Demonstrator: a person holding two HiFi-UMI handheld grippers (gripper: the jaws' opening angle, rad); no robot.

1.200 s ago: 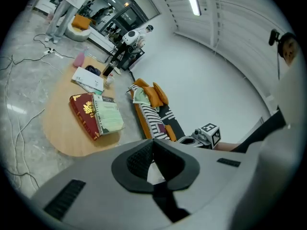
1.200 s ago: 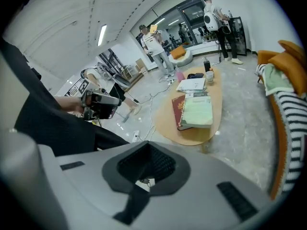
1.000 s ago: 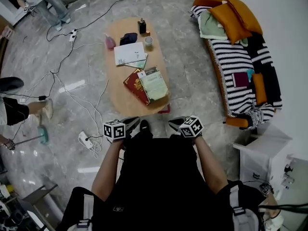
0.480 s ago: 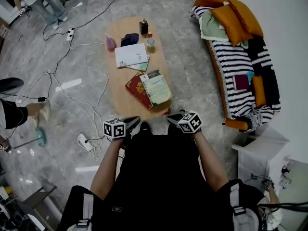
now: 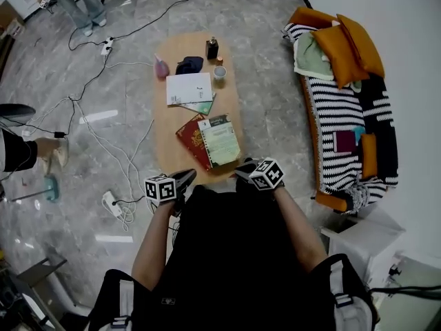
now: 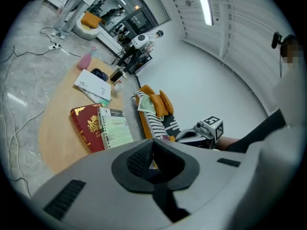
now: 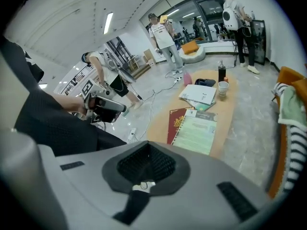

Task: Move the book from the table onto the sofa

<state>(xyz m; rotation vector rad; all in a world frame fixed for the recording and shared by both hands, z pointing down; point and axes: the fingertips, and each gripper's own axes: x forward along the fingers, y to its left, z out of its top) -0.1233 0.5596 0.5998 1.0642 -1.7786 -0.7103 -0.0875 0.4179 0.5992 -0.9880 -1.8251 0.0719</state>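
Left gripper (image 5: 185, 178), right gripper (image 5: 242, 170) being held closed, empty, short of worktop (image 5: 165, 147); jaws to be opened before red book (image 5: 191, 136) edge is being clamped.

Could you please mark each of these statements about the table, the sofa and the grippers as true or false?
1. The red book lies on the table. True.
2. The left gripper holds the red book. False: its jaws are shut with nothing between them.
3. A pale green booklet lies partly on the red book. True.
4. The big cushions on the sofa are blue. False: they are orange.
5. The cup stands on the sofa. False: it stands on the table, next to the dark bottle.
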